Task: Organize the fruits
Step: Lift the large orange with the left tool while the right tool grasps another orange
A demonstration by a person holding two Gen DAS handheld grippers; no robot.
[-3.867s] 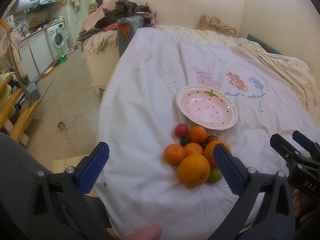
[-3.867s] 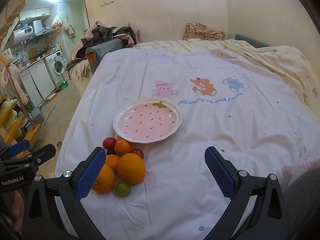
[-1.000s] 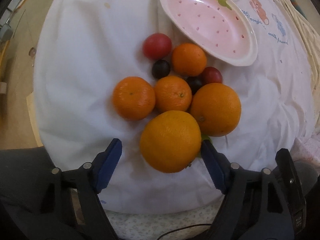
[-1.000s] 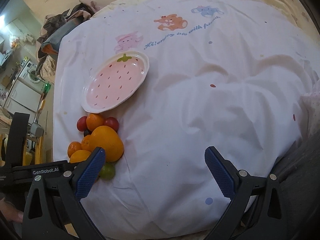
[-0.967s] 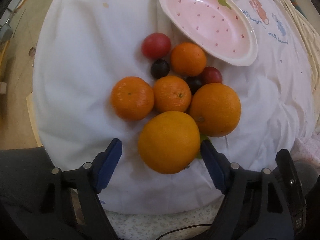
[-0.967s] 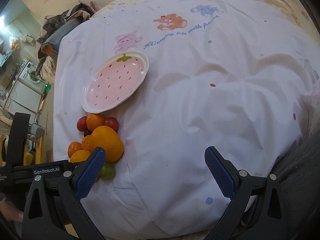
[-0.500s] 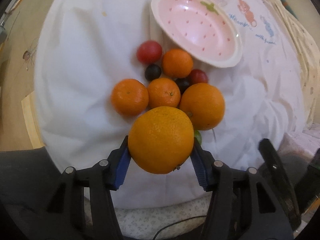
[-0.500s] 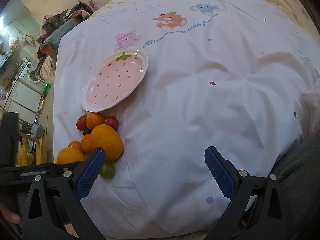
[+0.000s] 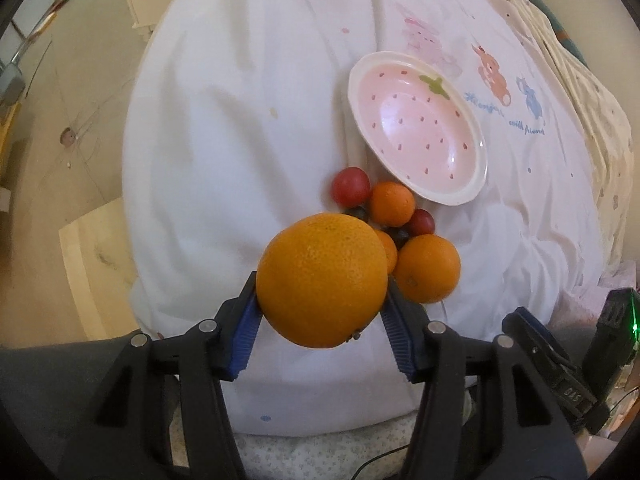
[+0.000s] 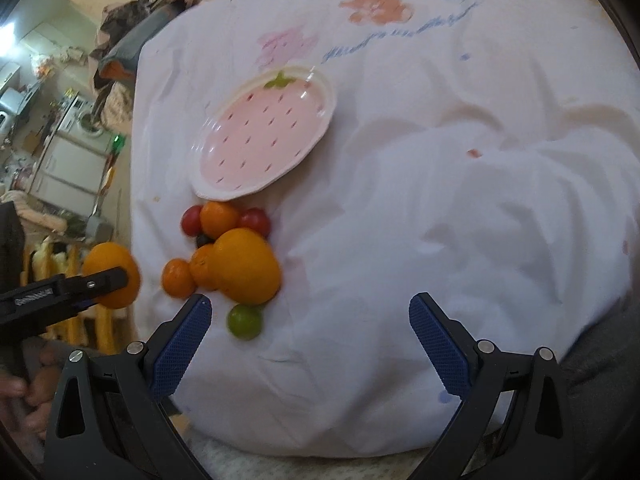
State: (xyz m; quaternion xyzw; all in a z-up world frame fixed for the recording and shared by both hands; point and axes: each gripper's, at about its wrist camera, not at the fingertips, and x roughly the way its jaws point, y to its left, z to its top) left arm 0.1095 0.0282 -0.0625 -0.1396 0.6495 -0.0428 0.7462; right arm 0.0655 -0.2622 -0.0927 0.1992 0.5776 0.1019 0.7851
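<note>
We had the left gripper (image 9: 322, 312) clamped on a big orange (image 9: 322, 280), pads pressing both sides, fruit held clear above the white sheet (image 9: 224, 140). Its jaws had just closed in on it. Right gripper (image 10: 310, 334) sat wide apart w/ nothing btwn the pads, over bare sheet. Rest of the fruit pile (image 10: 228, 248) lay just below the strawberry plate (image 9: 478, 184), w/ one orange (image 10: 218, 218) at the plate rim; plate held no fruit. Green fruit (image 10: 245, 321) lay near our right gripper's left pad.
</note>
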